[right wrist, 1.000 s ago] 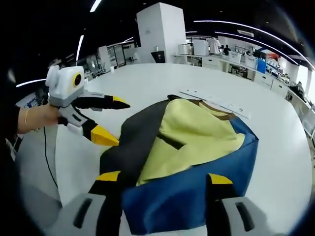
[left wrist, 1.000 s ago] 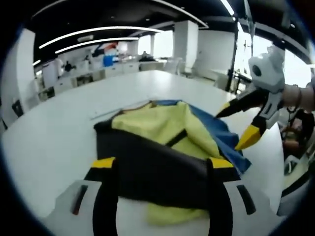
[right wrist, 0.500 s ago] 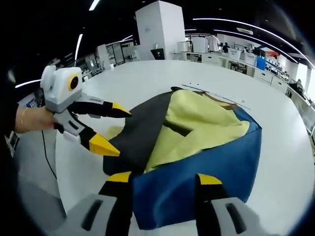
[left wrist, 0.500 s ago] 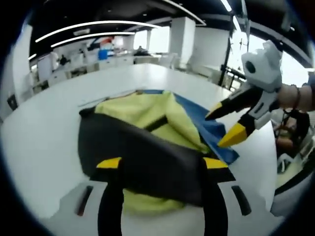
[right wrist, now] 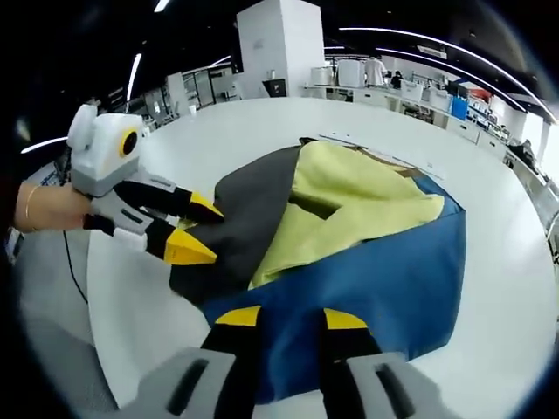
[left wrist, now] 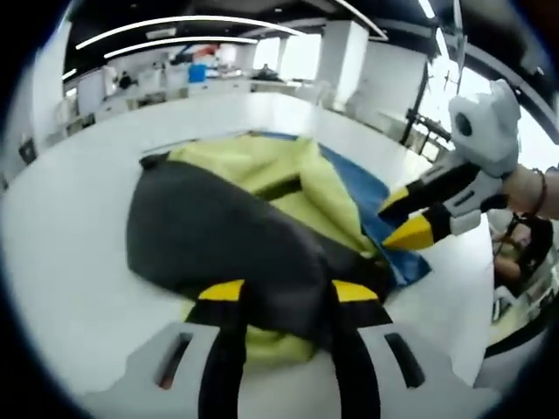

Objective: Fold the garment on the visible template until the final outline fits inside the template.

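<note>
A garment with black, yellow and blue panels (left wrist: 218,236) lies bunched on the white table (left wrist: 70,262). My left gripper (left wrist: 290,291) stands at its near black edge, jaws half closed with black cloth between them. From the right, the right gripper (left wrist: 404,216) reaches the blue edge. In the right gripper view the blue panel of the garment (right wrist: 384,262) is nearest. My right gripper (right wrist: 291,318) straddles that blue hem, jaws half closed. The left gripper (right wrist: 196,229), held by a hand, touches the black edge at the left.
A thin pale strip (right wrist: 428,168) lies on the table by the garment's far edge. White table surface (right wrist: 218,148) surrounds the cloth on all sides. Office desks and a white pillar (right wrist: 279,44) stand far behind. A cable (right wrist: 74,279) hangs off the table's left rim.
Both grippers have moved in onto the garment's edges and their jaws have narrowed to about half the earlier gap. The cloth has bunched slightly.
</note>
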Demonstrator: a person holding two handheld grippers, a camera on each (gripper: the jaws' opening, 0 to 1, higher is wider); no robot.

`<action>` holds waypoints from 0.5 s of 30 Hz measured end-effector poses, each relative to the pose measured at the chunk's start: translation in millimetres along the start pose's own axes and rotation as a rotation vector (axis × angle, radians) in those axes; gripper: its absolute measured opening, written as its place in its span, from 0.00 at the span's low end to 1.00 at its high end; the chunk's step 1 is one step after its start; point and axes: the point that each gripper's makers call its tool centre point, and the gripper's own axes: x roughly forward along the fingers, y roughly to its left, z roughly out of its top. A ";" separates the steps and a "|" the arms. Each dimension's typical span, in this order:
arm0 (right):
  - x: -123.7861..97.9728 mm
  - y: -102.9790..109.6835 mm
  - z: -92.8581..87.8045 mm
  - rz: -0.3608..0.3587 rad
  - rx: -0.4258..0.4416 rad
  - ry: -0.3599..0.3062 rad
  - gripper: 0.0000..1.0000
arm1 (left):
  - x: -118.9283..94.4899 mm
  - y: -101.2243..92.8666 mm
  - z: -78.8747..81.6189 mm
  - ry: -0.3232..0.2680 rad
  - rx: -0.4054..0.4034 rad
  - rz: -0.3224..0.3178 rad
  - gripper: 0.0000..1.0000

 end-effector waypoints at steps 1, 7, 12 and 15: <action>0.0 0.0 0.2 -0.001 0.001 -0.001 0.14 | -0.7 -2.0 0.5 -0.001 0.001 -0.007 0.30; -0.3 1.0 0.7 0.005 0.012 -0.009 0.01 | -3.0 -11.1 2.8 -0.013 0.035 -0.026 0.17; 0.8 1.0 -3.6 0.006 0.011 0.000 0.00 | -4.3 -16.0 5.2 -0.015 0.056 -0.046 0.05; 0.9 0.5 -4.1 0.005 0.007 0.000 0.00 | -3.3 -17.9 3.0 -0.002 0.110 -0.048 0.03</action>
